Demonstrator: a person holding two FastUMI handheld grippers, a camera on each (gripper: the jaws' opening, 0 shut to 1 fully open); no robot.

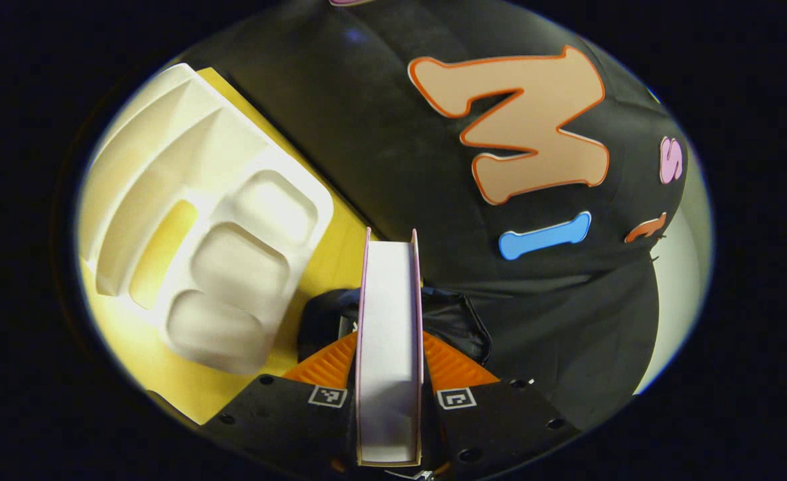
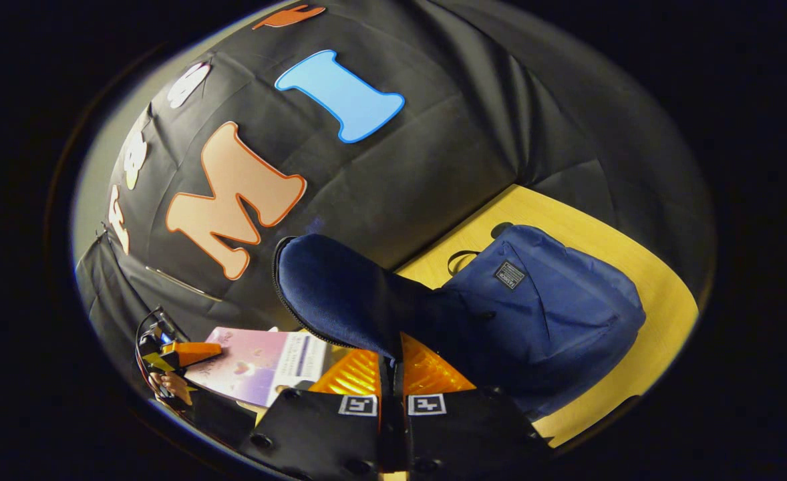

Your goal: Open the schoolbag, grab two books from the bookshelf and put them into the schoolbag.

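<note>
1. The left gripper (image 1: 389,374) is clamped on a book (image 1: 389,347), one finger pressed to each cover. The book stands on edge between them, its page block facing the camera and its long axis running straight ahead along the fingers.
2. The right gripper (image 2: 392,384) is closed on the bag flap (image 2: 340,287), pinching the fabric between both fingers and lifting it up off the bag (image 2: 554,314).
3. The bag lies on the yellow table (image 2: 661,294), its body stretching away to the right of the right gripper.
4. In the right gripper view the book (image 2: 260,364) and the left gripper (image 2: 173,354) sit low on the left, just beside the raised flap, so the left hand is the one nearer the opening.
5. The opening itself is hidden under the flap; I judge it lies between the book and the bag body, so the book must travel edge-first toward the right gripper.
6. The white shelf (image 1: 200,220) lies to the left of the held book, apart from it.
</note>
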